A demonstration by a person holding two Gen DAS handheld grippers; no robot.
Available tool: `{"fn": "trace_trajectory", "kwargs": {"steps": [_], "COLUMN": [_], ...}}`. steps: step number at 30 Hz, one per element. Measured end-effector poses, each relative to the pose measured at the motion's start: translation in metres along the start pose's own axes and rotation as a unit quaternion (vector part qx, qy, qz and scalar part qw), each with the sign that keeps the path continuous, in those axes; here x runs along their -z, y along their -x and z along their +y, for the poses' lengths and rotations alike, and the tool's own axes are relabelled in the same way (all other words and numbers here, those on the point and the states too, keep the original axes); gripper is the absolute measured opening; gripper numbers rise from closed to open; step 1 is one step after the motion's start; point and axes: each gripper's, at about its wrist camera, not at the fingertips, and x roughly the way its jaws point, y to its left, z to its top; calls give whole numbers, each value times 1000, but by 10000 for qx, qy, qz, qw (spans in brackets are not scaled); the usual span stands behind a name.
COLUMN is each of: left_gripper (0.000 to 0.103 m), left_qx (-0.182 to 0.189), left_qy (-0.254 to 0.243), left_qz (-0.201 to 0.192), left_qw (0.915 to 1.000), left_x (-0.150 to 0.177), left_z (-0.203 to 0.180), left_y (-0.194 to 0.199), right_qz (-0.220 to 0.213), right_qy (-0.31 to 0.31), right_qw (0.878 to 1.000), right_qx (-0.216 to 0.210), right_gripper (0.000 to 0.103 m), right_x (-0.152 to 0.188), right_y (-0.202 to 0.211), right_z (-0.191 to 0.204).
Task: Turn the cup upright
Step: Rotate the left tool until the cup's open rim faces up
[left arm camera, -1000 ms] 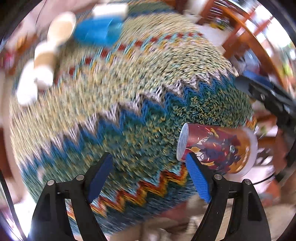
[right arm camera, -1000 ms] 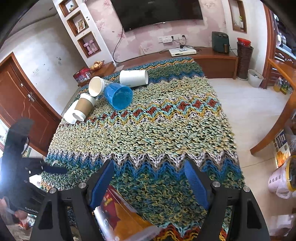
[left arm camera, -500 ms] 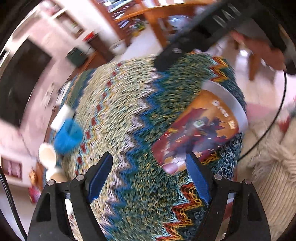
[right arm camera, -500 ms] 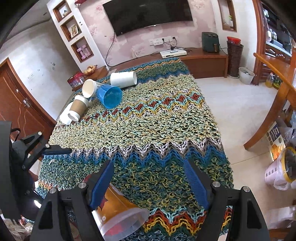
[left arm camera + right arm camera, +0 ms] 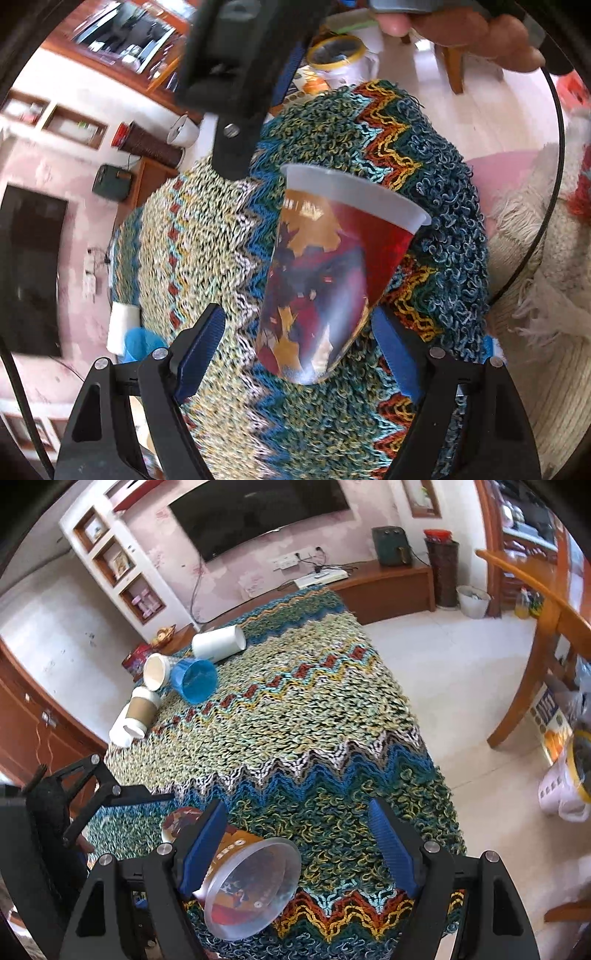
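Observation:
A clear plastic cup with a red and orange cartoon print [image 5: 325, 280] lies on its side on the knitted zigzag cloth [image 5: 207, 229], near the table's near edge. My left gripper [image 5: 295, 354] is open, its blue pads either side of the cup's base end, apart from it. In the right wrist view the cup [image 5: 243, 875] lies with its wide mouth toward the camera. My right gripper [image 5: 299, 853] is open above it; its left pad [image 5: 201, 849] is in front of the cup's side. The left gripper's black frame [image 5: 92, 801] shows at the left.
Several other cups lie on their sides at the table's far left: a blue cup [image 5: 194, 681], a white cup [image 5: 218, 642], a brown-sleeved paper cup [image 5: 138, 716]. A wooden chair [image 5: 535, 635] stands right of the table. A fringed rug [image 5: 543, 295] lies on the floor.
My left gripper has swung round and closed in on the cup's base end, so the cup now sits between its pads. The right gripper has moved slightly forward over the cup's mouth.

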Motion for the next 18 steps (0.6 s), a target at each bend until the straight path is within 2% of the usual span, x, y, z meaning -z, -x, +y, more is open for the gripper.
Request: {"fn": "trace_trajectory", "kwargs": {"steps": [4, 11, 12, 13, 18], "left_gripper": [84, 82, 76, 74, 73], "left_qx": [-30, 266, 270, 261, 532], "left_qy": [-365, -765, -772, -757, -163], "left_qz": [57, 334, 379, 419, 496], "left_qw": [9993, 9962, 9959, 9959, 9972], "left_x": [-10, -24, -25, -26, -25], "left_z": [-4, -15, -16, -16, 3], "left_y": [-4, -26, -28, -31, -35], "right_qz": [24, 37, 32, 28, 29], "right_qy": [-225, -530, -539, -551, -597], "right_qw": [9997, 9985, 9985, 9984, 9982], "right_qx": [85, 110, 119, 120, 80], "right_gripper": [79, 79, 79, 79, 79], "right_x": [2, 4, 5, 5, 4], "right_y": [-5, -8, -8, -7, -8], "right_z": [-11, -28, -29, -30, -33]}}
